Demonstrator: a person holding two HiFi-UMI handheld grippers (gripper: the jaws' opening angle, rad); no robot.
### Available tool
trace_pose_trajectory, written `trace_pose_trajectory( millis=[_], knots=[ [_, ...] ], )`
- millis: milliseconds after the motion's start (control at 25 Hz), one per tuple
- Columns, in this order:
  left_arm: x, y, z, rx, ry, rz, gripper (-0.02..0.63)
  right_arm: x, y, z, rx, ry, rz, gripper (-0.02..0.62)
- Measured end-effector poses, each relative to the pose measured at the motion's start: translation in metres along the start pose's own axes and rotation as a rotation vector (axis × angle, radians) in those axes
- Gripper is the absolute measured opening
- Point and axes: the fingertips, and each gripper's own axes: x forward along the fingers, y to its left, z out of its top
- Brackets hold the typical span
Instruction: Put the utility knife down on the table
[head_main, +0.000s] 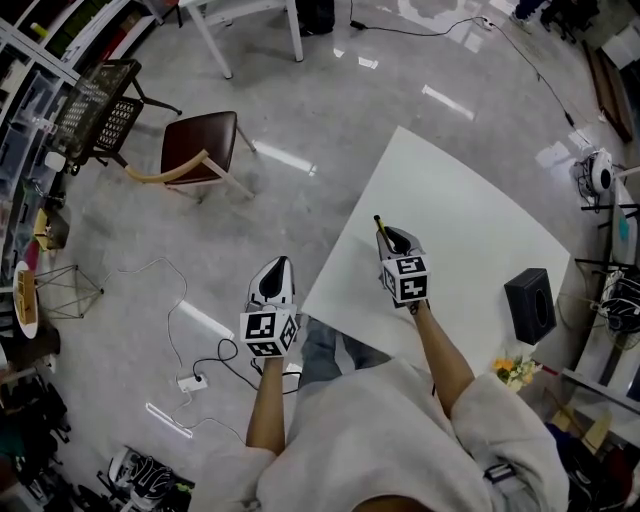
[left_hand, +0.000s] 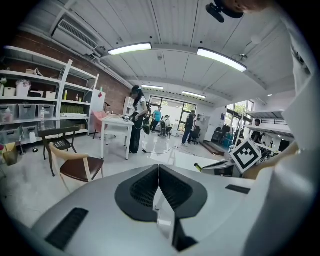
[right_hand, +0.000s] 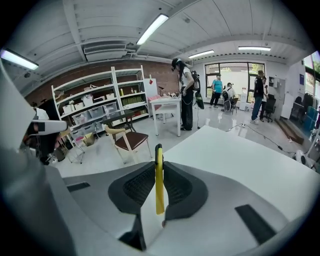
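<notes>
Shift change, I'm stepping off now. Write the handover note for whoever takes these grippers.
Right gripper: fingers shut on the yellow utility knife, held over the white table near the edge closest to the person.
Left gripper: fingers together, nothing between them, off the table over the floor.
Done: knife is in the grip and positioned over the tabletop.
Left: lower the knife onto the table, open the fingers, draw the gripper clear.

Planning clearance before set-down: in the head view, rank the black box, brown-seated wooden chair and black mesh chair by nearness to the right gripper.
1. Black box, on the white table, right of the right gripper.
2. Brown-seated wooden chair, floor, left.
3. Black mesh chair, far left.
</notes>
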Motion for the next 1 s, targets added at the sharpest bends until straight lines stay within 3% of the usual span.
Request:
trace_pose_trajectory(
  millis=[560,1000],
  knots=[
    [-0.004,-0.006,-0.007,-0.005,0.018,-0.016,0.02,0.054,-0.01,-0.03,-0.042,0.175,-0.017,0.069],
    [-0.006,-0.005,-0.006,-0.008,0.009,-0.012,0.02,0.062,-0.009,-0.039,-0.066,0.253,-0.022,0.071]
  ],
)
